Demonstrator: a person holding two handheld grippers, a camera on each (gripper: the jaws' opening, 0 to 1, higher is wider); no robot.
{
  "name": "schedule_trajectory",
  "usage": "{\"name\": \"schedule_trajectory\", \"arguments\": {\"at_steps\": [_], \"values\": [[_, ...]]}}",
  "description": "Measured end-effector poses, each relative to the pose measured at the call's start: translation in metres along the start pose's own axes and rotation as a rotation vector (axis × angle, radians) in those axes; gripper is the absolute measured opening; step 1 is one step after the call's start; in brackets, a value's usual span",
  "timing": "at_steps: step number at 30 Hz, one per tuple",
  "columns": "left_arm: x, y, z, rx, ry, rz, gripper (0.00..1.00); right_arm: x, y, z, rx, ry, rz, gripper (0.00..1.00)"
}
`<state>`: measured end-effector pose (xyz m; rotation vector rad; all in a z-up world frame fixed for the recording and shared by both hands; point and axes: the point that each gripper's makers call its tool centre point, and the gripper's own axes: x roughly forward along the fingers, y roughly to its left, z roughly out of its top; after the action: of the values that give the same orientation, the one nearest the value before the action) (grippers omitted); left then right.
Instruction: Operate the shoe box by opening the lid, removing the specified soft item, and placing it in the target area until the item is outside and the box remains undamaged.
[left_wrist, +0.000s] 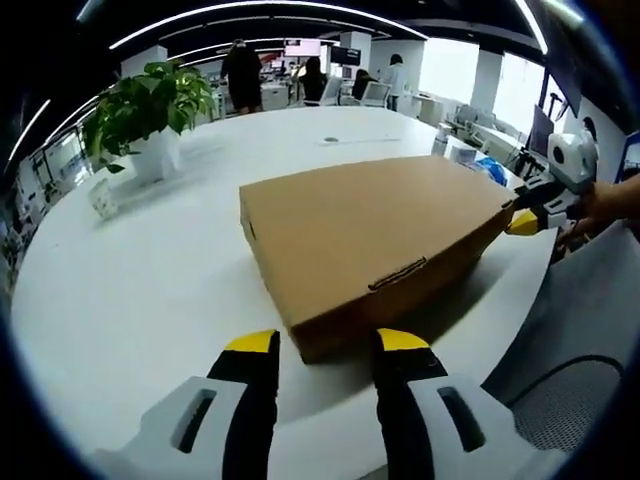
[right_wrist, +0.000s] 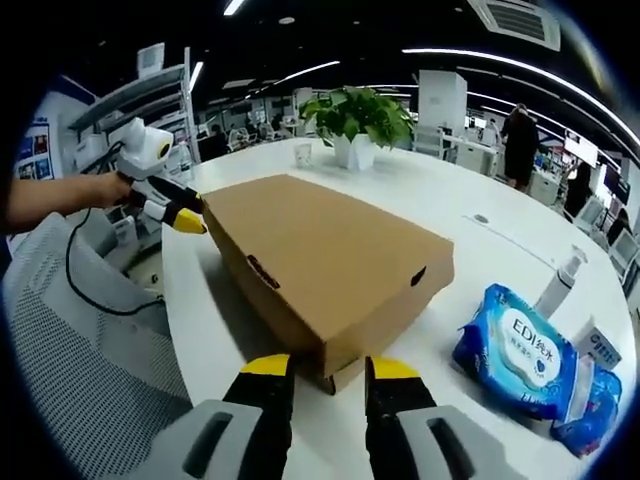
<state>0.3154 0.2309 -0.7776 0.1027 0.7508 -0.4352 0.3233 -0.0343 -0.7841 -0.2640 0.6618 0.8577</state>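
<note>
A closed brown cardboard shoe box (left_wrist: 370, 235) lies flat on the white round table (left_wrist: 140, 290), its lid down and a tuck tab on the near side. My left gripper (left_wrist: 327, 345) is open at the box's near corner, yellow tips either side of it. At the box's right corner I see my right gripper (left_wrist: 527, 222), held by a hand. In the right gripper view the same box (right_wrist: 320, 255) lies ahead. There my right gripper (right_wrist: 328, 368) is open, straddling its near corner. My left gripper (right_wrist: 185, 220) rests at the far left corner. The box's contents are hidden.
A potted plant (left_wrist: 150, 100) (right_wrist: 360, 115) and a small glass (right_wrist: 303, 153) stand beyond the box. Blue wet-wipe packs (right_wrist: 520, 350) and a slim bottle (right_wrist: 560, 280) lie right of it. A grey mesh chair (right_wrist: 80, 350) sits at the table edge. People stand far off.
</note>
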Motion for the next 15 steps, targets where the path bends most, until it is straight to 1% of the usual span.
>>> {"name": "schedule_trajectory", "arguments": {"at_steps": [2,5,8,15], "values": [[-0.002,0.000,0.001,0.006,-0.006,0.002,0.36,-0.003,0.001,0.003,-0.016,-0.007,-0.002,0.24],[-0.003,-0.003,0.004,0.018,-0.021,-0.014,0.33,-0.005,0.000,0.011,-0.047,-0.034,-0.008,0.24],[-0.001,-0.004,0.003,0.021,-0.017,-0.020,0.32,-0.004,0.002,0.013,-0.055,-0.036,0.003,0.24],[0.005,-0.006,-0.002,0.027,-0.006,-0.023,0.34,0.001,0.001,0.008,-0.033,-0.017,-0.006,0.23]]}}
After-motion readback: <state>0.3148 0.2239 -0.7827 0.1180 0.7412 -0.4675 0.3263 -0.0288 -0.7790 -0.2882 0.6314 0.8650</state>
